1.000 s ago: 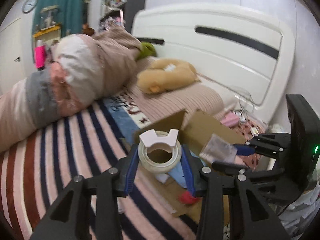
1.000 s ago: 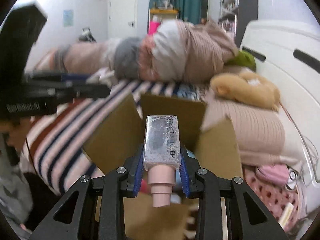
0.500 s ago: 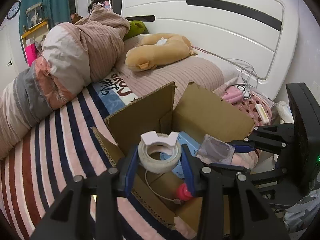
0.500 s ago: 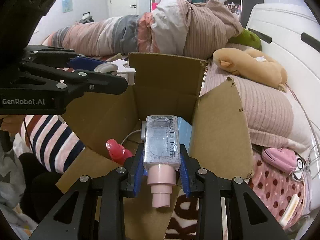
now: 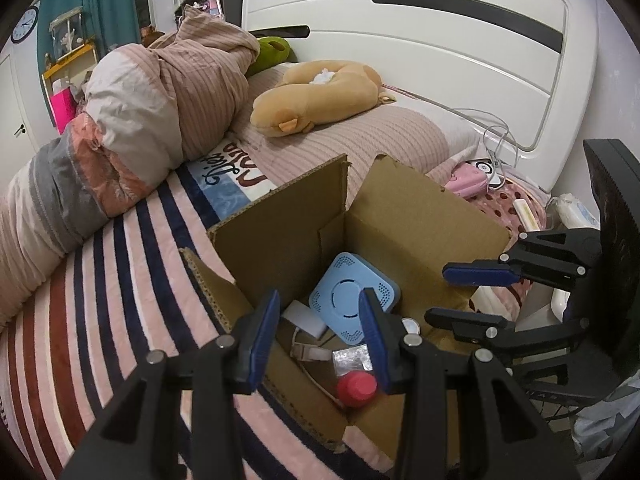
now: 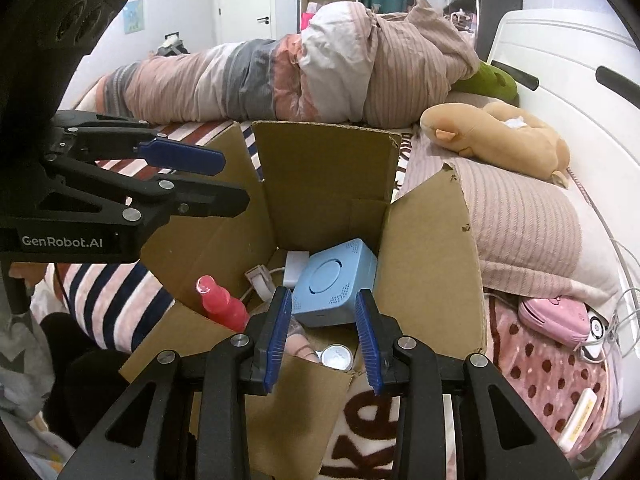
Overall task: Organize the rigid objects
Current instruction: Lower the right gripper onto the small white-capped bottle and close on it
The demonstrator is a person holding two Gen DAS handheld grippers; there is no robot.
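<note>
Both claws are held over an open cardboard box (image 5: 404, 216) set on the bed (image 5: 120, 280). The left claw (image 5: 318, 340) is seen spread, nothing between its blue pads. The right claw (image 6: 322, 336) is opening, likewise empty. Inside the box are noted a blue square device (image 6: 334, 286), a pink-red bottle (image 6: 220, 304), a white adapter (image 6: 296, 268) and a round tin (image 6: 336, 356). A tan plush (image 5: 316, 96) lies on the pillow beyond.

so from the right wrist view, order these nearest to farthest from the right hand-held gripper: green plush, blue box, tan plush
1. blue box, in the cardboard box just beyond the right hand-held gripper
2. tan plush, on the pillow, right
3. green plush, behind it, by the headboard
</note>
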